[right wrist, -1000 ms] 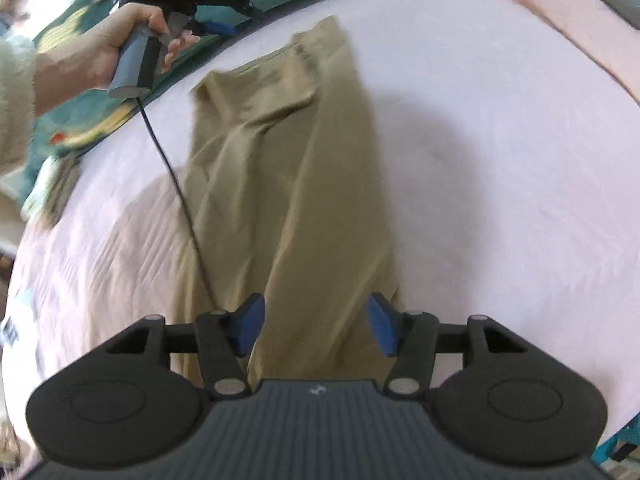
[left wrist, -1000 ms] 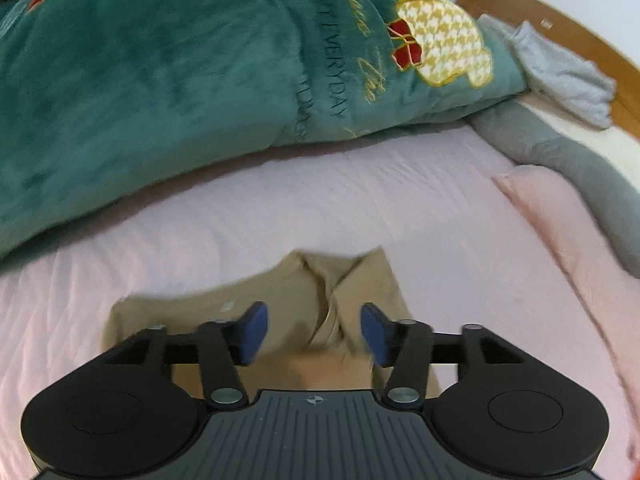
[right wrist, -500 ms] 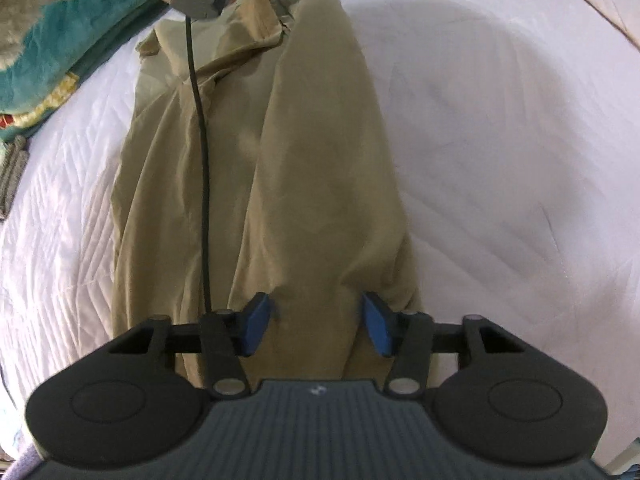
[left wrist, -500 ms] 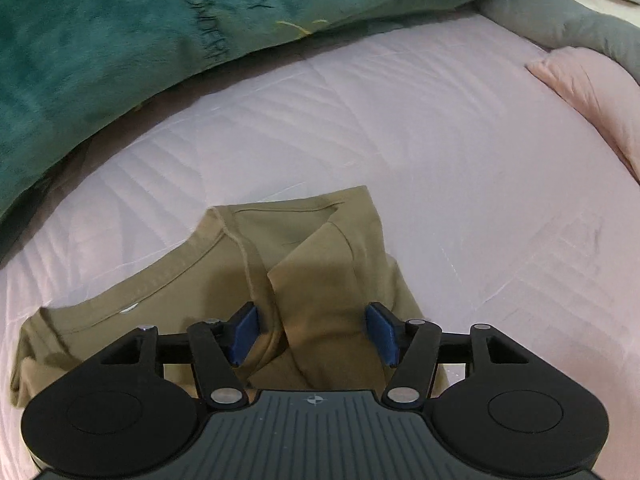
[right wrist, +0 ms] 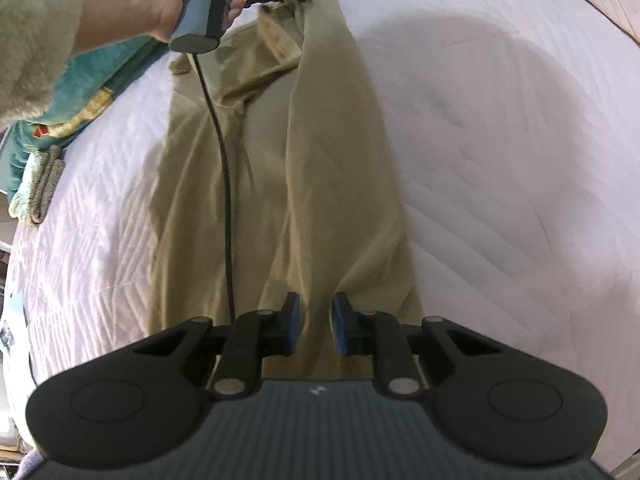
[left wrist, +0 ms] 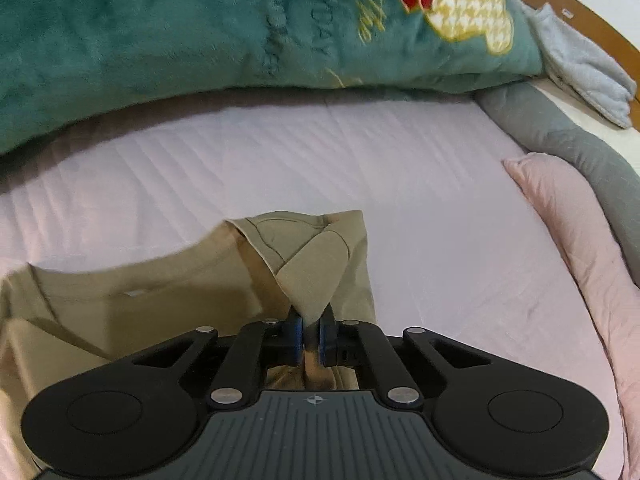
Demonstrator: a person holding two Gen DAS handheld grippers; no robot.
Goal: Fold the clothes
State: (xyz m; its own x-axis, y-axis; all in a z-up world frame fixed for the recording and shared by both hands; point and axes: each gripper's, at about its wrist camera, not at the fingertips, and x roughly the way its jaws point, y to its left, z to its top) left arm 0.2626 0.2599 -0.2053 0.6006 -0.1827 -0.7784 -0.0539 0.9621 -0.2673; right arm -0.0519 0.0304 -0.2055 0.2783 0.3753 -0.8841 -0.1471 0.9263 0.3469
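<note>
Khaki shirt (right wrist: 288,168) lies lengthwise, centre frame, on pink sheet (right wrist: 500,140). Left gripper (left wrist: 309,334) clamped on sleeve fold. Right gripper (right wrist: 314,326) closing, hem cloth between pads, not yet pinched. Risk: right grabs single layer, fold skews.

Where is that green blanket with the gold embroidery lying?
In the left wrist view the green blanket is heaped across the far side of the bed sheet, beyond the tan shirt and left of the grey bolster.

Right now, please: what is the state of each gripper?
Left gripper: shut on a fold of the khaki shirt.
Right gripper: closing, shirt fabric between its jaws, not yet pinched.
</note>
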